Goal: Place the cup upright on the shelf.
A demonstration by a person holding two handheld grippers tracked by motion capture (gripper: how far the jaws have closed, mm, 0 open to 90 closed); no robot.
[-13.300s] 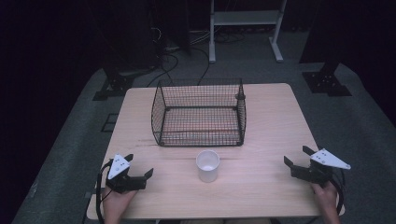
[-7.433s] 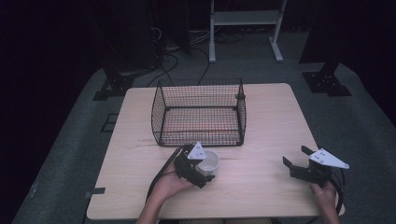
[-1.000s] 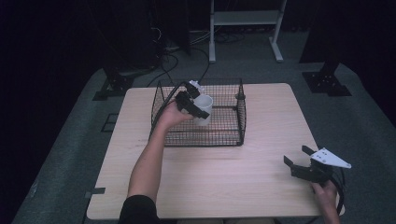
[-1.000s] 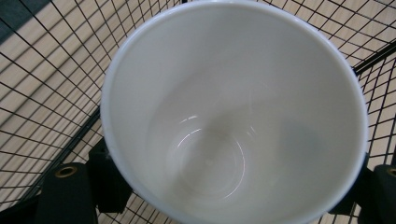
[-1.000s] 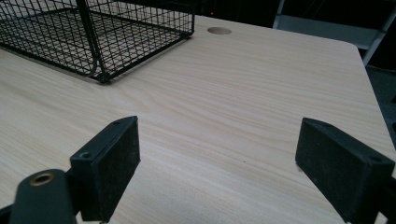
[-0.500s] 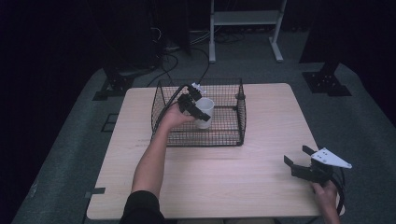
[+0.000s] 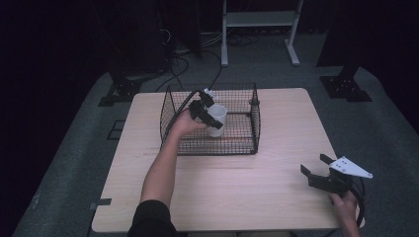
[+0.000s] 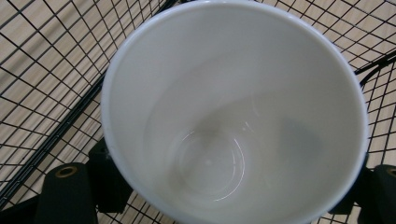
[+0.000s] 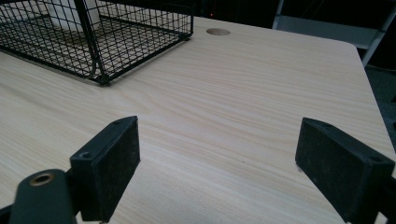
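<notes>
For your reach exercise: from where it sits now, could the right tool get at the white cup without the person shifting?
Probably not. The right tool rests open at the table's near right corner, while the white cup is inside the wire basket, already clamped by the left tool.

High view: dim surroundings, near-black floor and background; table (image 7: pixel 237 197) lit evenly from above, soft weak shadows. Slightly soft, low detail. Left gripper view: white cup (image 8: pixel 233 112) very close, bright, faint glare rings on its bottom, soft grey shading inside. Right gripper view: wood grain sharp, jaws near the lens slightly blurred.
</notes>
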